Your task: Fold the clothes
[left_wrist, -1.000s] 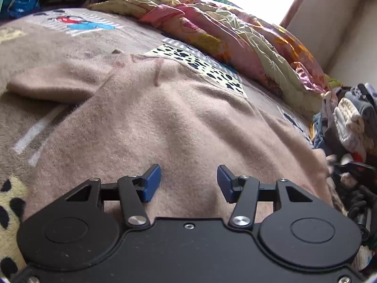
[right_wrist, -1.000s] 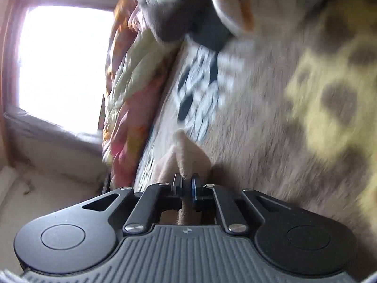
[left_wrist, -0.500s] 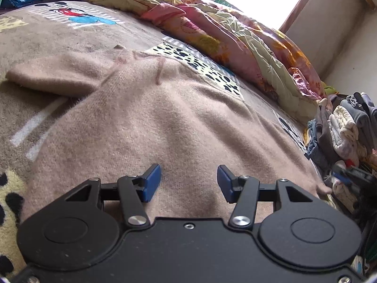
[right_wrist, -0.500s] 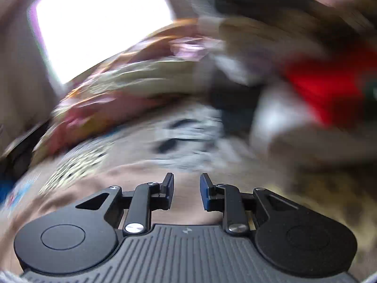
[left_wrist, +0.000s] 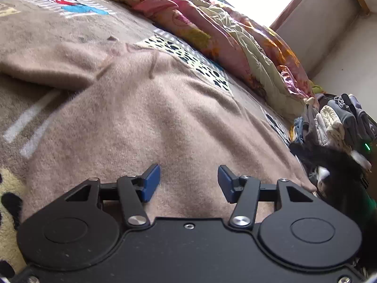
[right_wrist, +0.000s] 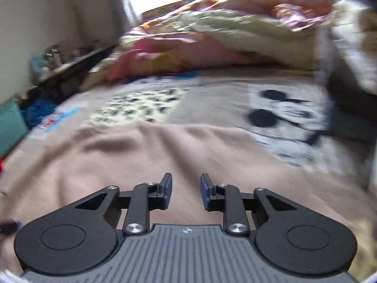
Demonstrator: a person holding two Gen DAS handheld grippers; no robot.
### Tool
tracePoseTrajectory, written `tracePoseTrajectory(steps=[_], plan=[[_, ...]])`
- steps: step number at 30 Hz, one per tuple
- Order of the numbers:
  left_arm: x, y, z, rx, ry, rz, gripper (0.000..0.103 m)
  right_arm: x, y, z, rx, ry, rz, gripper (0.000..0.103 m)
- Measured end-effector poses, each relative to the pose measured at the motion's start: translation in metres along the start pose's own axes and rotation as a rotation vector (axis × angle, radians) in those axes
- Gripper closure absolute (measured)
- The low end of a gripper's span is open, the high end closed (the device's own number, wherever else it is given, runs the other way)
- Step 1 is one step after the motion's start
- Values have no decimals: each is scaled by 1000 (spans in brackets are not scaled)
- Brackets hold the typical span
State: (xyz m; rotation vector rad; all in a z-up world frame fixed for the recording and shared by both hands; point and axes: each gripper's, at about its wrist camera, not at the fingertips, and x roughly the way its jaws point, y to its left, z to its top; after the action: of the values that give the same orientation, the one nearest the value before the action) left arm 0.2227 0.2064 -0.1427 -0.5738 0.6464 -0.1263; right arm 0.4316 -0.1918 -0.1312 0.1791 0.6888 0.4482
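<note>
Your fuzzy pinkish-beige knit sweater (left_wrist: 146, 118) lies spread on the patterned tan blanket (left_wrist: 47, 30); left gripper (left_wrist: 188, 180) hovers spread and empty over its near hem; right gripper (right_wrist: 186, 192), jaws just opening, holds nothing; a shallow pinch could grab blanket pile too, dragging the fold askew.

My left gripper (left_wrist: 188, 179): jaws parted, nothing between blue pads, pointing forward and down. My right gripper (right_wrist: 186, 191): jaws just been opening, gap narrower than left, nothing between pads as far as blurred view shows.
</note>
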Motion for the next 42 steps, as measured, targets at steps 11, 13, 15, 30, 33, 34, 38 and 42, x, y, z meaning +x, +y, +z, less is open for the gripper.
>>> tracePoseTrajectory(steps=[11,13,15,30,33,34,38,42], plan=[[-48,52,39,-132,-184,53,48,55,-83,8,451,-74,-34,92],[-57,85,44,-292,-216,81,47,34,-53,5,330,-101,-61,60],[-59,111,43,-407,-232,139,47,13,-22,-7,277,-127,19,54],[-31,163,122,-196,-251,271,98,36,294,-140,-479,146,418,37],[-29,188,115,-320,-195,243,95,25,305,-148,-569,134,372,35],[-33,191,116,-343,-195,233,94,21,306,-147,-570,137,373,36],[-58,178,124,-268,-308,342,69,4,319,-157,-621,135,399,36],[-55,141,135,-106,-313,185,69,-10,334,-186,-699,93,372,33]])
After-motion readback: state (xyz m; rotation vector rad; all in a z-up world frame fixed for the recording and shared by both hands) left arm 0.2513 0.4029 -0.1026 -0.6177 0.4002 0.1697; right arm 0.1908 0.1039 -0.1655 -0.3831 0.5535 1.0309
